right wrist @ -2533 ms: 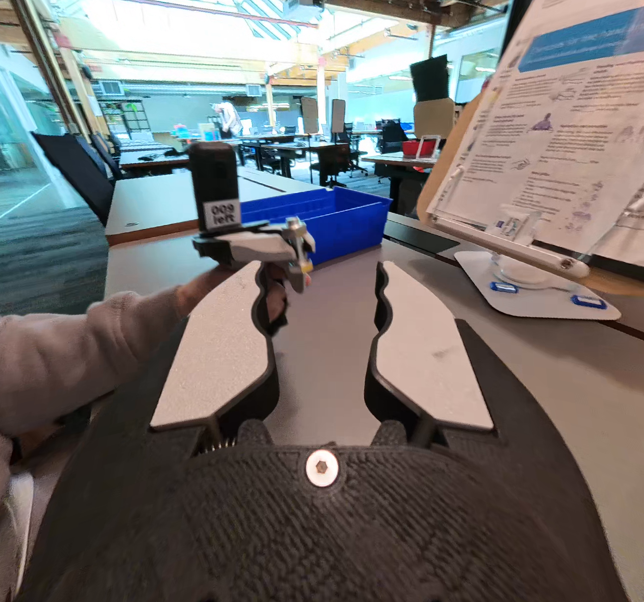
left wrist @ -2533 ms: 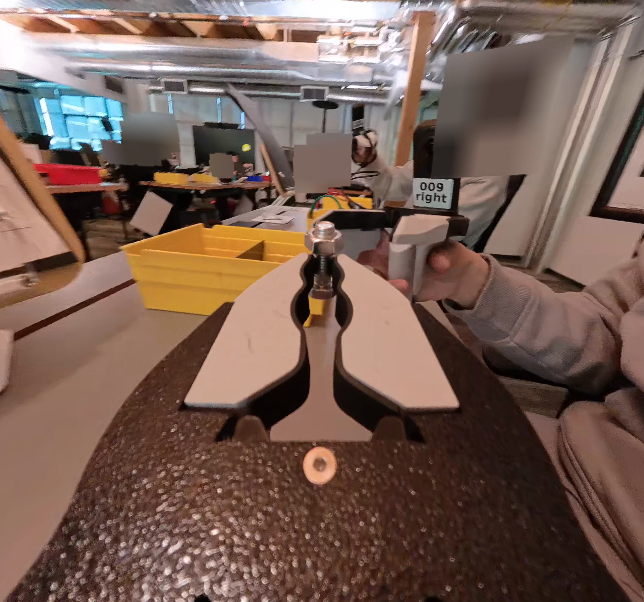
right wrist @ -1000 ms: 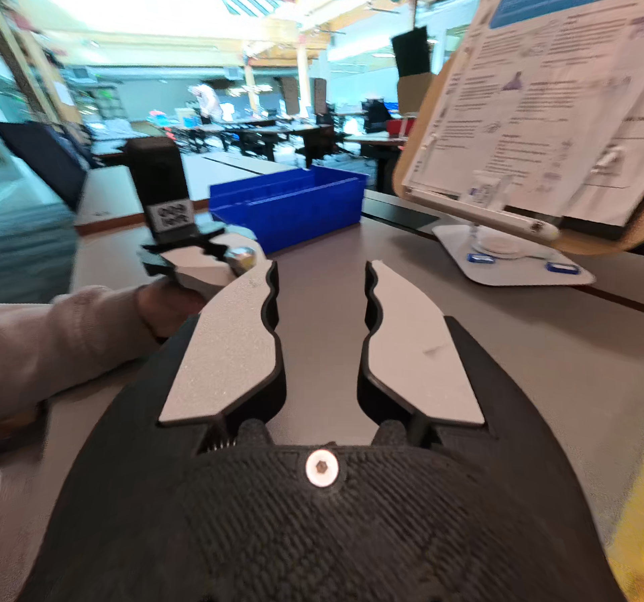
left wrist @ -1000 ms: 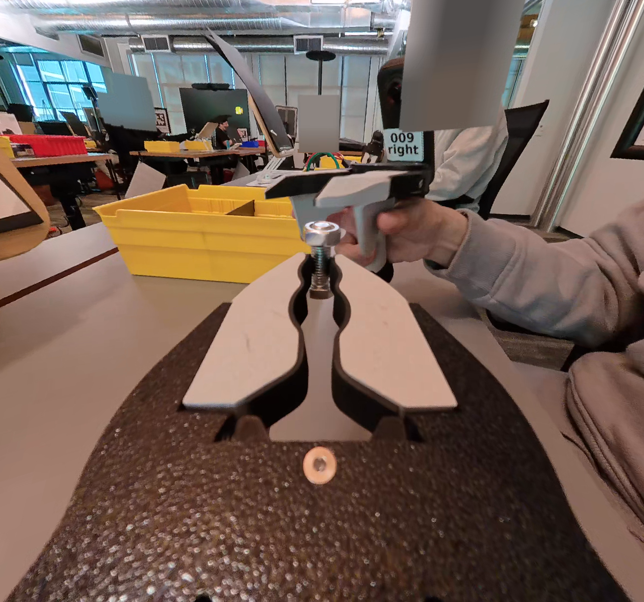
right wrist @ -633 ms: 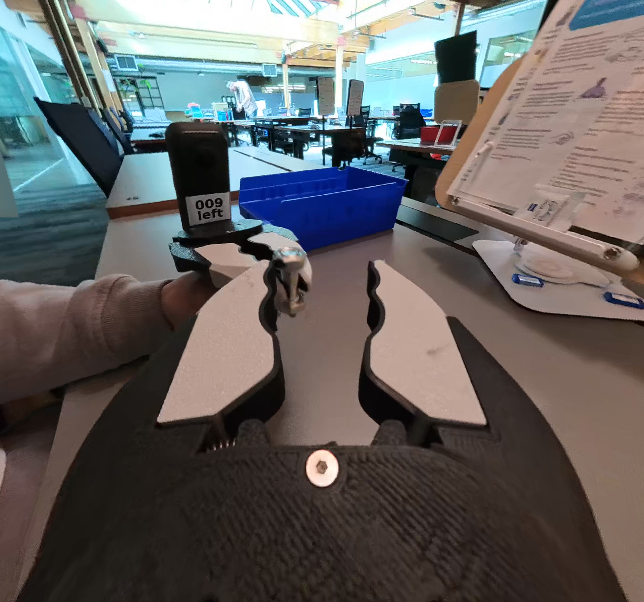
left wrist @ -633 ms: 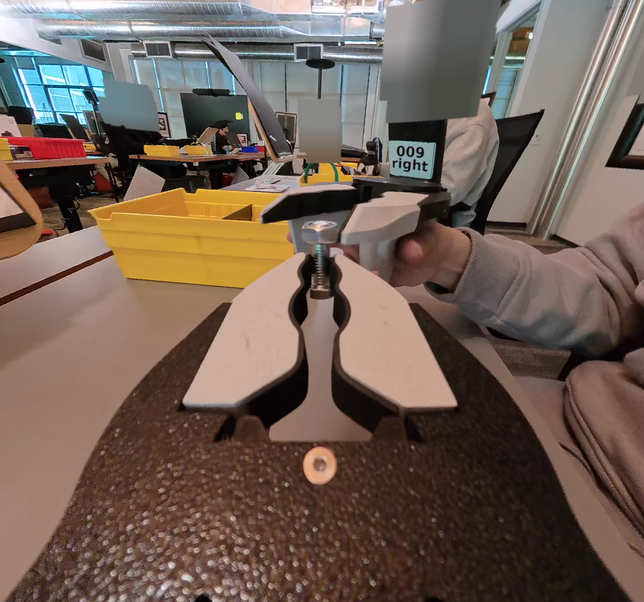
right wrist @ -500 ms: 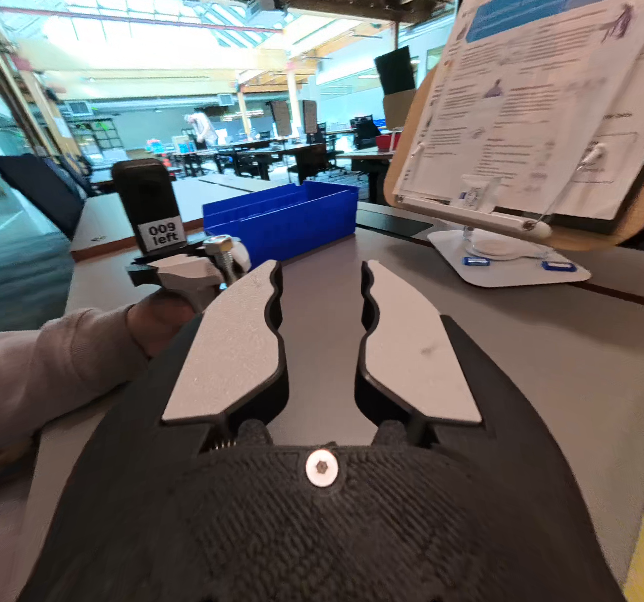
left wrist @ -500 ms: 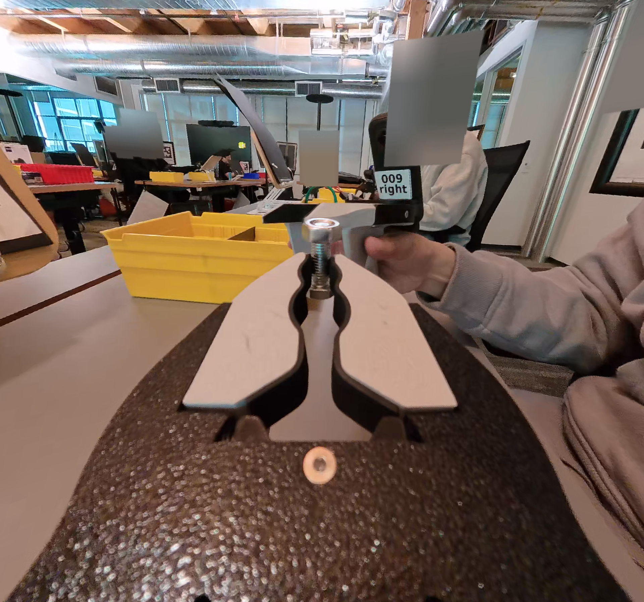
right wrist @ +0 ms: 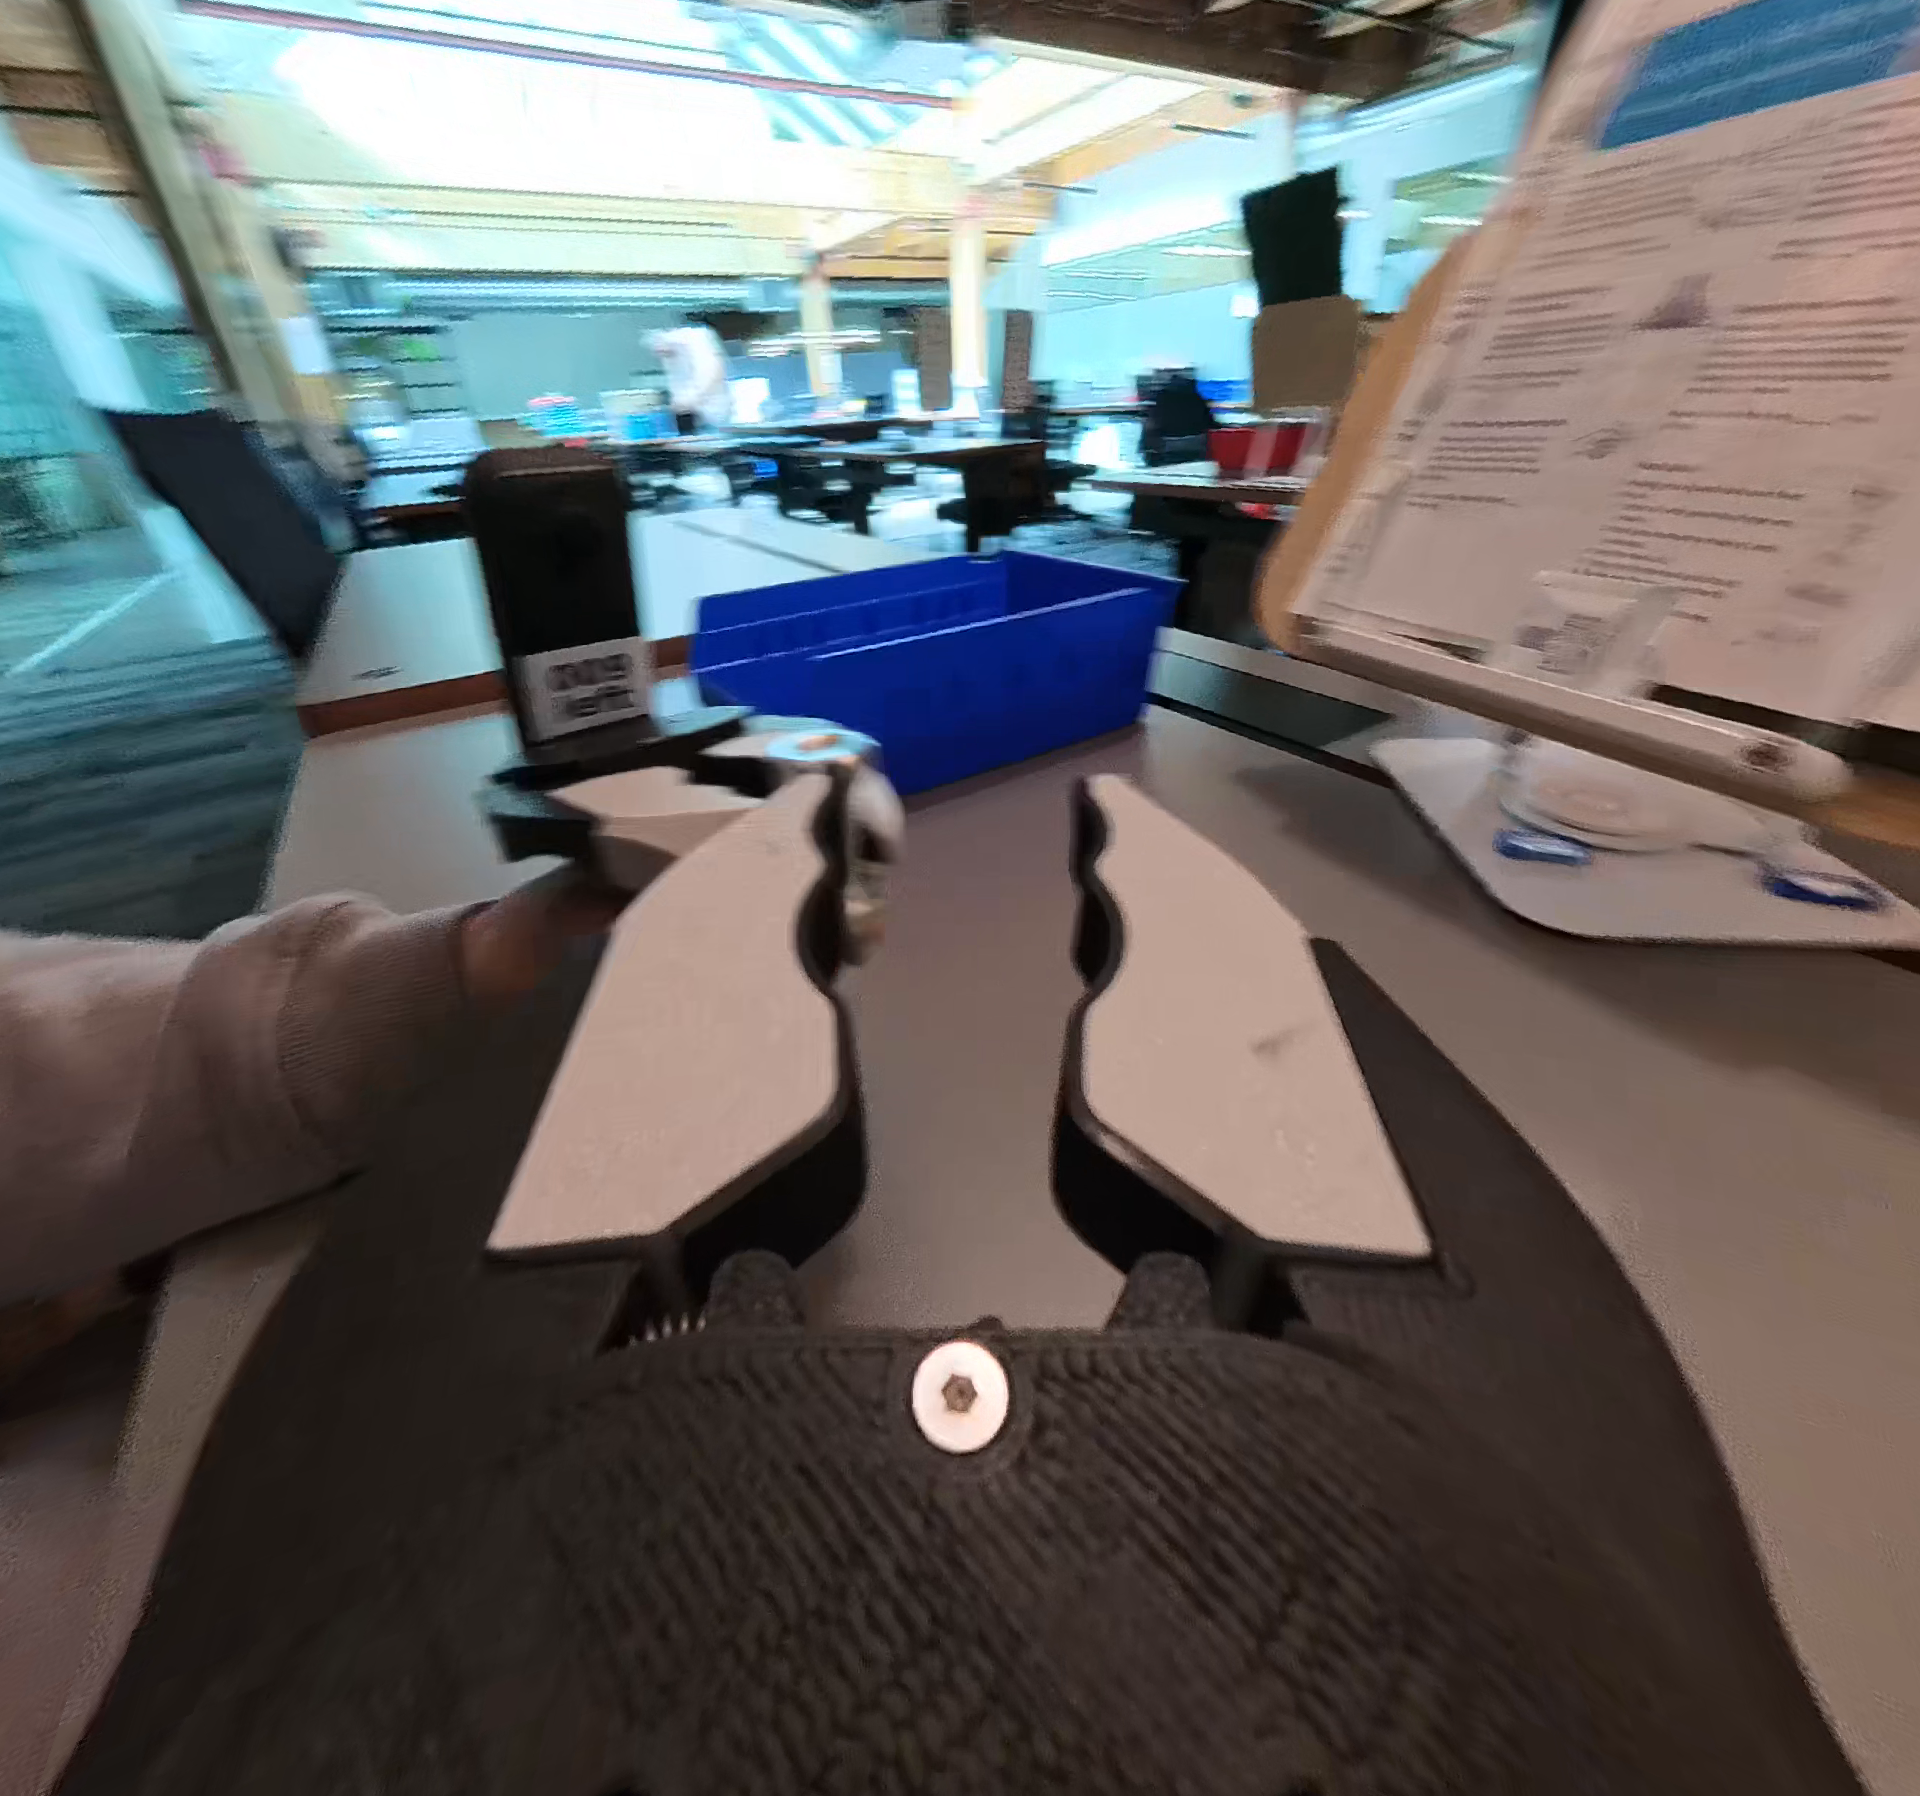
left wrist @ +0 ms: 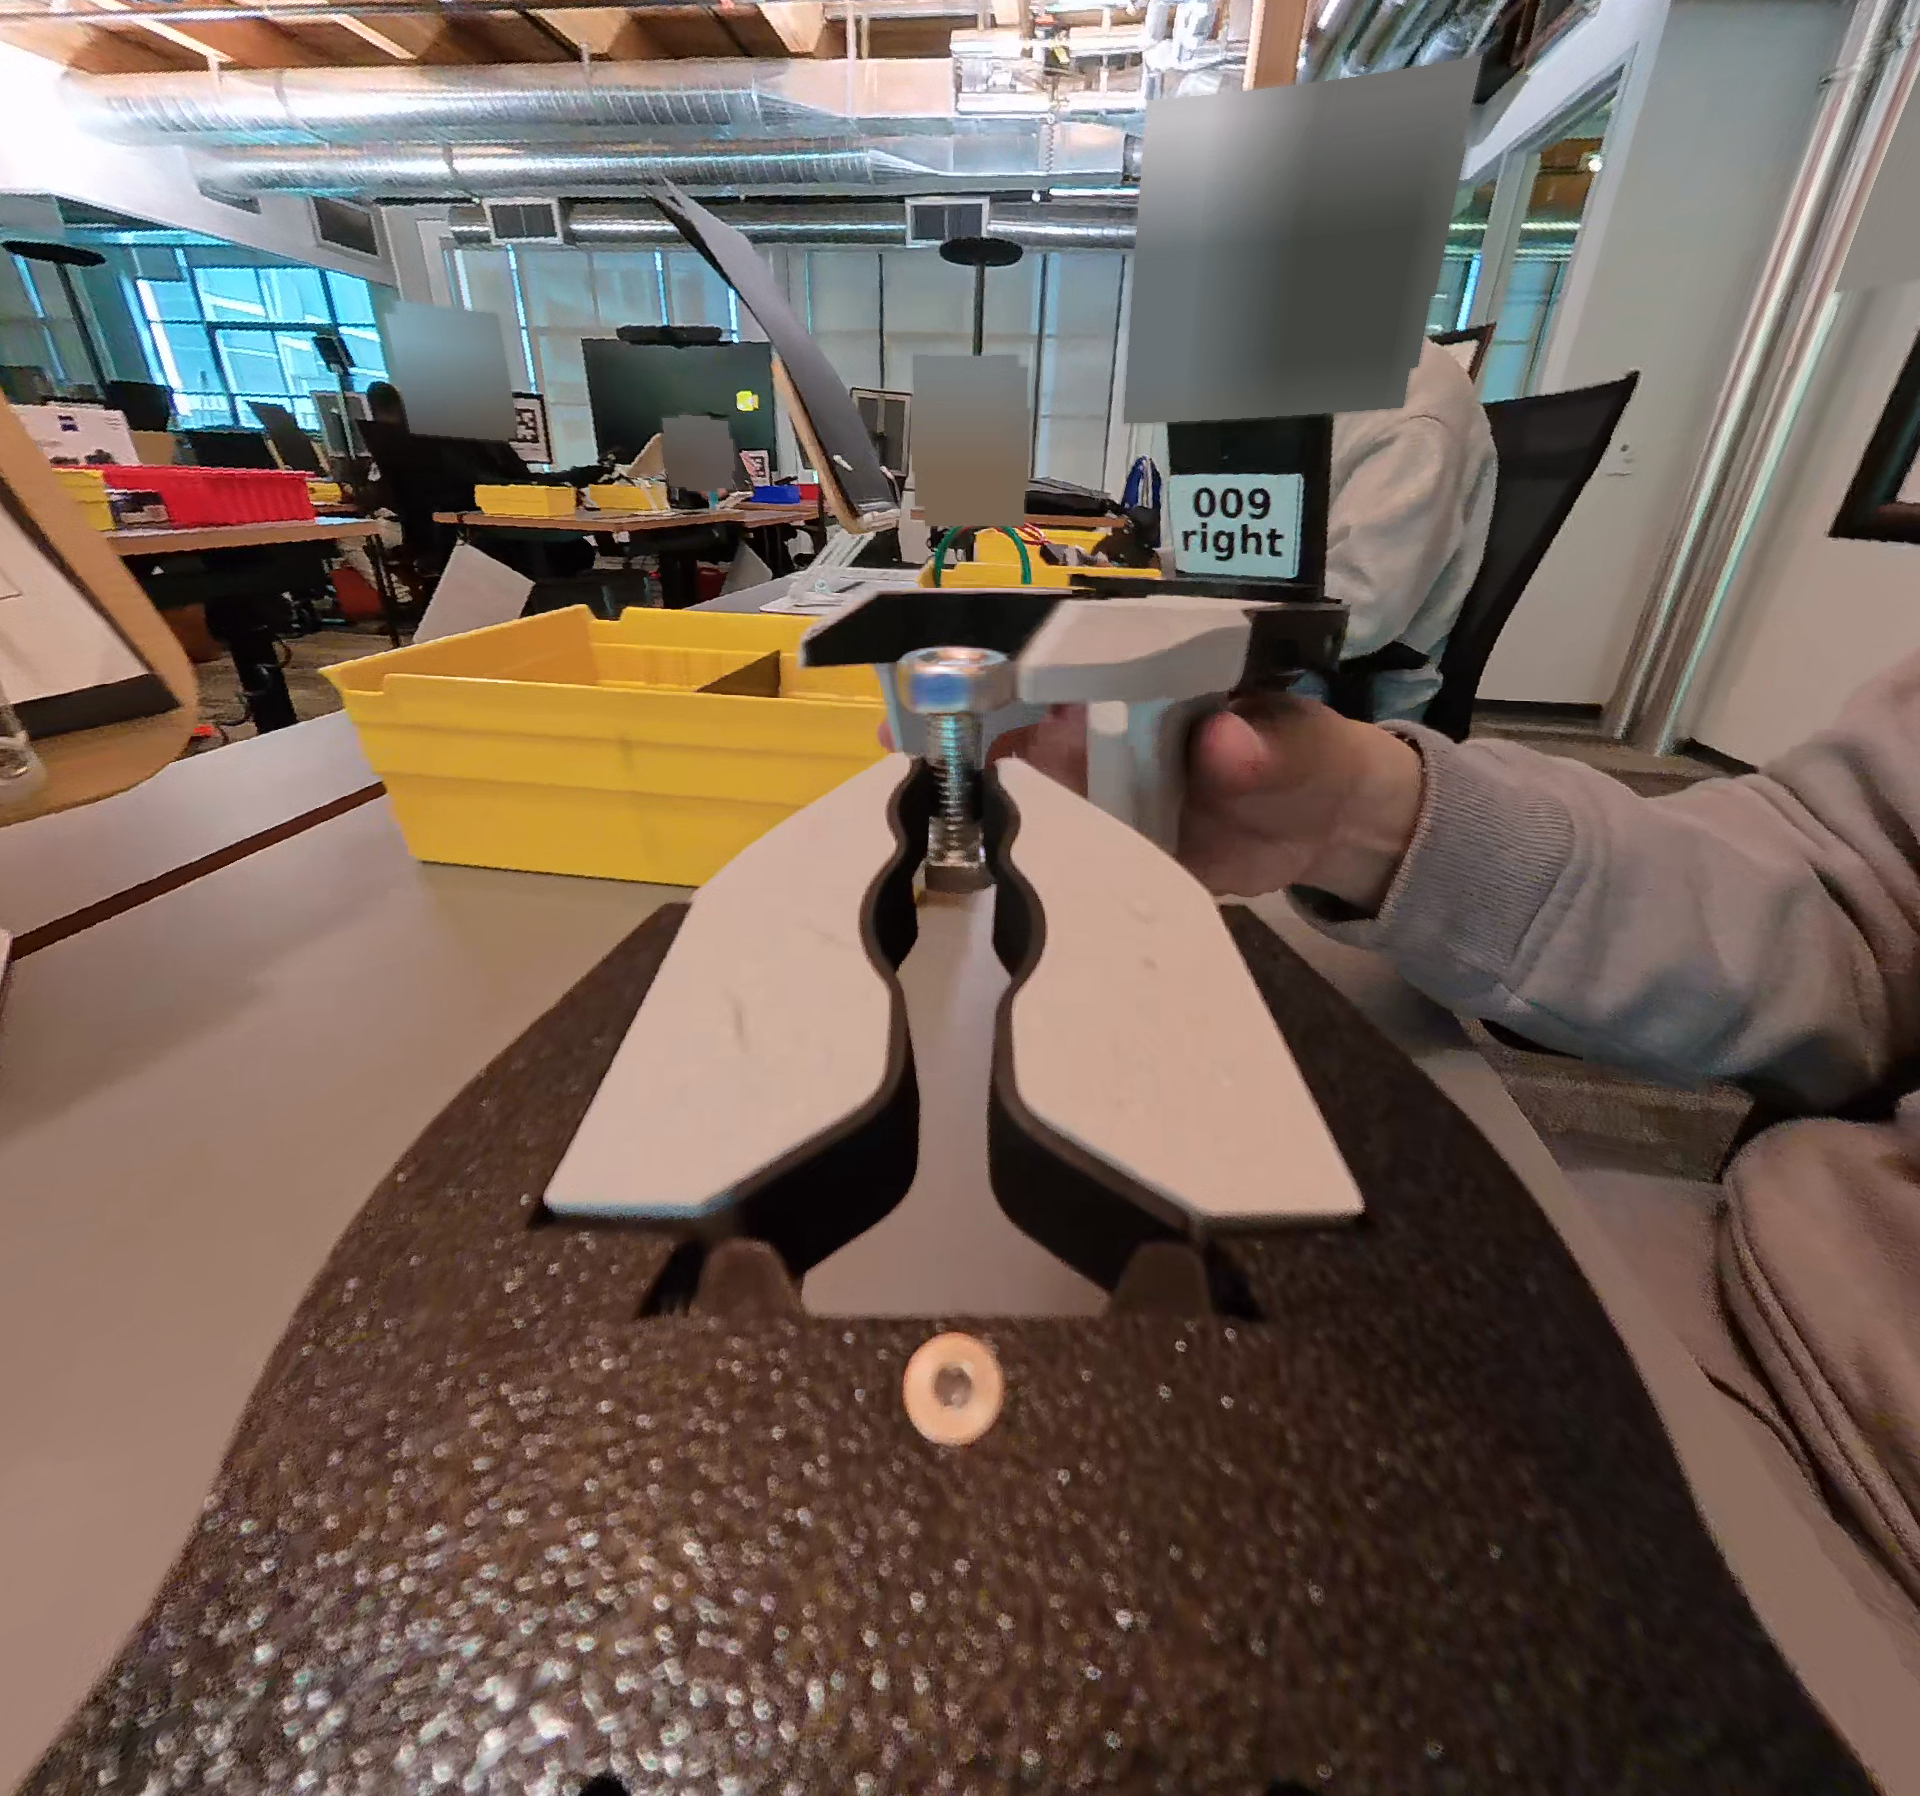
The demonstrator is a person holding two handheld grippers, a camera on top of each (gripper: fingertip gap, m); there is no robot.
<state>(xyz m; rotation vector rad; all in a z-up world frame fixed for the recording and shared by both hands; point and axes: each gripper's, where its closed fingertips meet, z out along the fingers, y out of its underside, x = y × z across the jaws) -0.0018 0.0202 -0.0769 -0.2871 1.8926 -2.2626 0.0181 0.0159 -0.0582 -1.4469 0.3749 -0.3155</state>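
My left gripper (left wrist: 954,816) is shut on the threaded shaft of a silver bolt (left wrist: 954,707). It holds the bolt upright above the grey table (left wrist: 208,1071), head up, with a nut (left wrist: 956,863) at its lower end. My right gripper (right wrist: 956,801) is open with nothing pressed between its pads. It also shows in the left wrist view (left wrist: 1132,645), level with the bolt head and right behind it. In the blurred right wrist view the bolt (right wrist: 821,749) and the left gripper (right wrist: 623,811) sit just beside my right gripper's left fingertip (right wrist: 790,821).
A yellow bin (left wrist: 623,759) stands on the table beyond the left gripper. A blue bin (right wrist: 935,666) stands ahead of the right gripper. A stand with a printed sheet (right wrist: 1662,396) and its white base (right wrist: 1610,842) are at the right. A person's sleeves hold both grippers. The grippers are tip to tip, or close to it.
My right gripper has swung in toward the bolt head and its jaws have narrowed a little. My left gripper has kept its hold on the bolt.
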